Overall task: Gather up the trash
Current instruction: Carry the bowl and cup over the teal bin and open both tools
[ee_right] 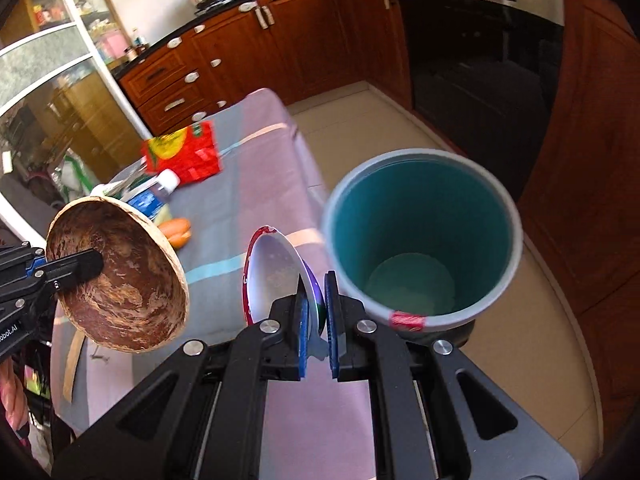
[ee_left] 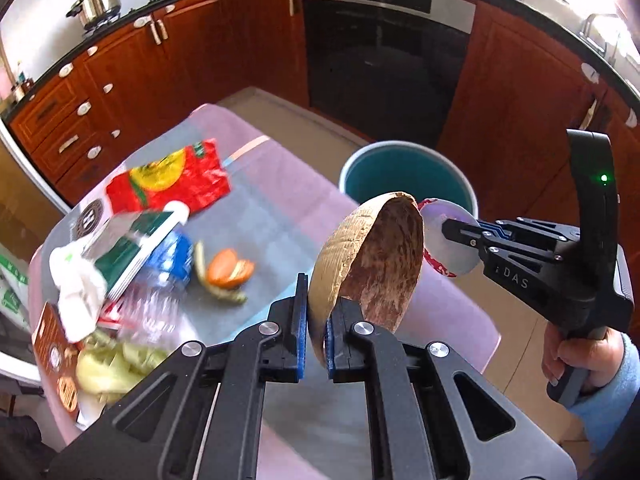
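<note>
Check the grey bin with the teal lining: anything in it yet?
Looks empty. The grey bin with the teal lining shows only a bare pale bottom in the right wrist view; no trash visible inside.

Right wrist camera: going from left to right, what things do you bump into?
coconut shell → orange peel → white lid in the right tool → teal bin

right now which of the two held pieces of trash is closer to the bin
The white foil lid in the right gripper, beside the bin's rim. The coconut shell in the left gripper hangs over the table.
</note>
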### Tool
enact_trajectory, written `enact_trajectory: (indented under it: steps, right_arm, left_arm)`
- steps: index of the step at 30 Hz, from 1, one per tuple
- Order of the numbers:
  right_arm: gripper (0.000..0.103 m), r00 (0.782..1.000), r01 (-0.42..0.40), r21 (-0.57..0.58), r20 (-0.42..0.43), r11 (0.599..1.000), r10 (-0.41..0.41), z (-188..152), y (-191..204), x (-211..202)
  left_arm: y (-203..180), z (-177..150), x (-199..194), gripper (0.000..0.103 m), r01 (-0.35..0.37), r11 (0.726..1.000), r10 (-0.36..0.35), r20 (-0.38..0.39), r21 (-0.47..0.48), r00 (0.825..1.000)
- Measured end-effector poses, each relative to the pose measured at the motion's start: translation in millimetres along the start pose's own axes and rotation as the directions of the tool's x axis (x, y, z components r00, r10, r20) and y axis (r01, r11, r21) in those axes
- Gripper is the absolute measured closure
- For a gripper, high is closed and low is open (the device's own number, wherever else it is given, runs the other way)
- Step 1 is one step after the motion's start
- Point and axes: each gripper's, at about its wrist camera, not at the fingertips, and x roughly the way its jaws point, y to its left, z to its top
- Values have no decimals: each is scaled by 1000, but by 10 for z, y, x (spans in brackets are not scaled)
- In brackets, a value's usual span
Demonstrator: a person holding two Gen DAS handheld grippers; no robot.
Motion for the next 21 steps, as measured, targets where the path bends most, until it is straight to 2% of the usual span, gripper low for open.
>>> enact_trajectory:
  steps: [4,7,8,12,14,15,17,19,21]
  right_arm:
    - [95,992,119,32,-41,992,-117,314,-529,290]
    - [95,977,163,55,-149,985,-153,452,-889,691]
    - [95,968,179,57,-190,982,-166,476,-994,837]
    - [95,921,200,57,-352,978,-168,489,-1274,1361]
    - [96,883,211,-3,-427,978,-192,461,-1276,1605]
    - [95,872,231,-67,-428,971,-237,468,-1226,1682]
    - [95,839,205,-105,-492,973,-230,455,-1174,1851]
    - [95,803,209,-182,-529,961,-275,430,-1098,2001]
    - [95,787,205,-170,-556,964,-266,413,-1136,2086]
  left_arm:
    - [-406,573,645,96,63,997,-62,-23,47,998]
    - [-682,882,1241,96,114,992,-109,-86,55,990]
    - [-751,943,1443,96,111,992,-104,-114,56,988]
    - [-863,1011,2178,96,104,994,-93,-256,32,962]
    - [-911,993,2444,95,75,996,-57,-311,45,949]
    - [-955,1005,2517,95,62,996,-37,-316,70,948]
    - [-1023,1031,2667,95,56,995,-21,-357,85,934]
    - [-1062,1052,2762,95,47,994,-9,-374,94,928]
    - [-1054,1081,2829,91,53,995,-17,-386,83,922]
